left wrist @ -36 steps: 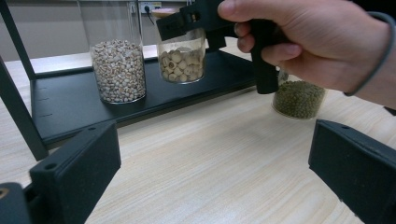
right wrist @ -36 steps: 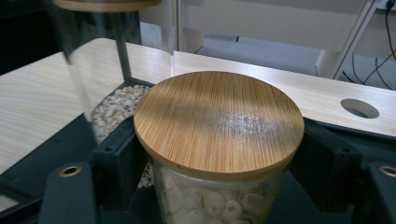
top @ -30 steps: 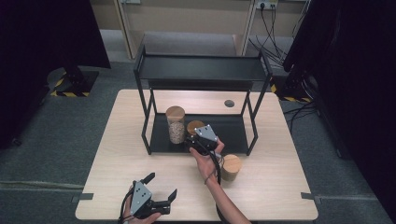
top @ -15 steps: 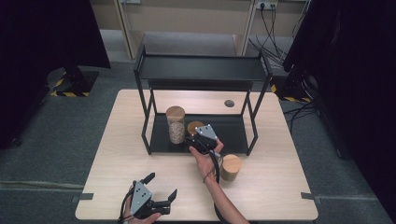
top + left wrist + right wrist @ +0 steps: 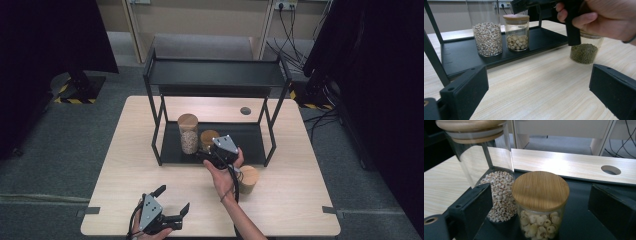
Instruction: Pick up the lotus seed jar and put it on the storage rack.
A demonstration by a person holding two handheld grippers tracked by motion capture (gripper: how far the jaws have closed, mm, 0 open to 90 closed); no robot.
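Note:
A short glass jar of pale beans with a bamboo lid (image 5: pixel 209 137) (image 5: pixel 540 191) stands on the lower shelf (image 5: pixel 250 140) of a black rack, beside a tall jar of small grains (image 5: pixel 188 132) (image 5: pixel 499 192). My right gripper (image 5: pixel 204 153) (image 5: pixel 541 202) points at the short jar; its jaws have just been opening and now stand wide on either side of the lid without touching it. A jar of green beans (image 5: pixel 248 179) (image 5: pixel 585 51) sits on the table right of that hand. My left gripper (image 5: pixel 173 199) (image 5: pixel 540 92) rests open and holds nothing near the table's front edge.
The rack's top shelf (image 5: pixel 215 72) overhangs the jars, and its posts (image 5: pixel 156 145) stand at the corners. The wooden table (image 5: pixel 135 165) has a round hole (image 5: pixel 245 110) behind the rack. In the left gripper view, the hand (image 5: pixel 609 20) with the right gripper is in front of the green jar.
The right gripper has drawn back slightly from the short jar, toward the shelf's front. The left gripper has stayed where it was.

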